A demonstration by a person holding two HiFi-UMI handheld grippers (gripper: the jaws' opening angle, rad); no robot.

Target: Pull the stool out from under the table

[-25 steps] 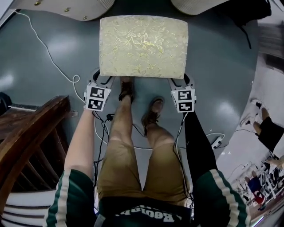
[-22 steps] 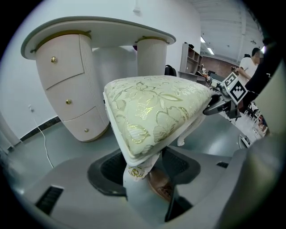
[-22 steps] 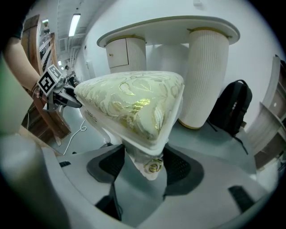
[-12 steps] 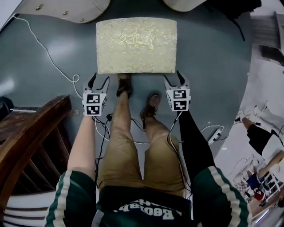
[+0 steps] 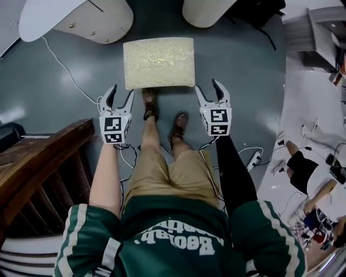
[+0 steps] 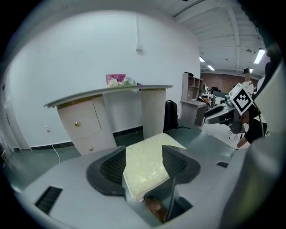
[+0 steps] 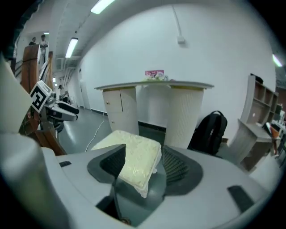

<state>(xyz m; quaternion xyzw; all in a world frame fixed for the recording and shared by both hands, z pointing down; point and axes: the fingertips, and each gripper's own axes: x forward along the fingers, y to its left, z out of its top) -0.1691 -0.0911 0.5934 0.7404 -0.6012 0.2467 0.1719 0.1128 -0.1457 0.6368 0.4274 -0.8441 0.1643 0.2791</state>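
The stool (image 5: 159,62), with a cream patterned cushion, stands on the grey floor just in front of the white table (image 5: 81,21). My left gripper (image 5: 121,93) is open at the stool's near left corner, apart from it. My right gripper (image 5: 208,87) is off the near right corner; its jaws are closing with nothing between them. In the left gripper view the stool (image 6: 147,165) lies beyond the left gripper (image 6: 144,167), untouched. In the right gripper view the stool (image 7: 134,161) likewise shows beyond the right gripper (image 7: 142,167).
The person's feet (image 5: 150,105) stand at the stool's near edge. Dark wooden furniture (image 5: 38,162) is at the left. A white cable (image 5: 70,76) and a power strip (image 5: 252,159) lie on the floor. A black backpack (image 7: 210,129) leans by the table's pedestal (image 5: 208,11). People sit at the right (image 5: 303,167).
Both grippers have come away from the stool's near corners and drawn back and up. The stool now looks smaller and farther off, and it has not moved with them.
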